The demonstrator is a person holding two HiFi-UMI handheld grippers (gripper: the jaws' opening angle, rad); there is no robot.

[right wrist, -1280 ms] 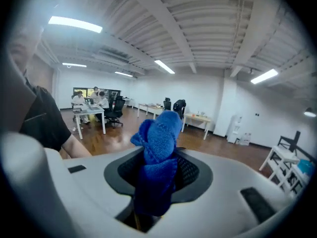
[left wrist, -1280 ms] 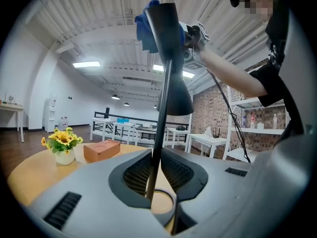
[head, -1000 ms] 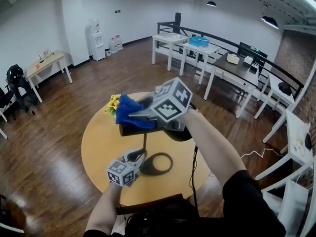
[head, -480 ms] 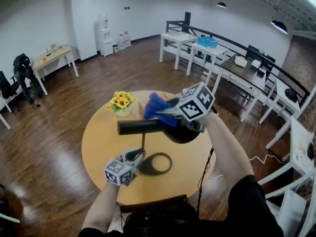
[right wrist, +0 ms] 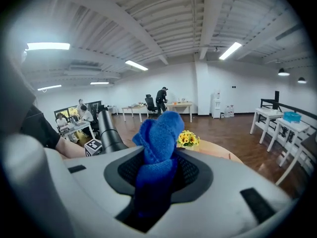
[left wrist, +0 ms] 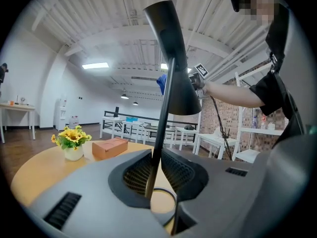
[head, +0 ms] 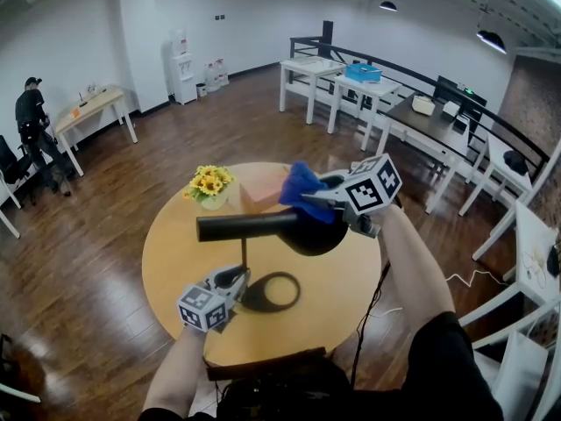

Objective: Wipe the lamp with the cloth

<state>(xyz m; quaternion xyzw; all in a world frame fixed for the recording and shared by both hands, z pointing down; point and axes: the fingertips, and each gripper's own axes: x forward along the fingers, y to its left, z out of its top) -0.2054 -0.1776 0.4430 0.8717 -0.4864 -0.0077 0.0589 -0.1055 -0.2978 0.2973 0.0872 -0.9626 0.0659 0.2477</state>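
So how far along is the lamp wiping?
Done: the left tongs clamp the thin stem of the black desk lamp, and the right tongs grip the blue cloth. In hand: the cloth is at the wide end of the shade. Likely left: stem and ring base; how clean the shade is, I can't tell.

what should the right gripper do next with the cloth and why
Probably lower the blue fabric cloth onto the black cone-shaped lamp shade and drag it along. The right gripper holds it at the shade's wide end, contact unclear; the left gripper clamps the thin black stem, steadying it.
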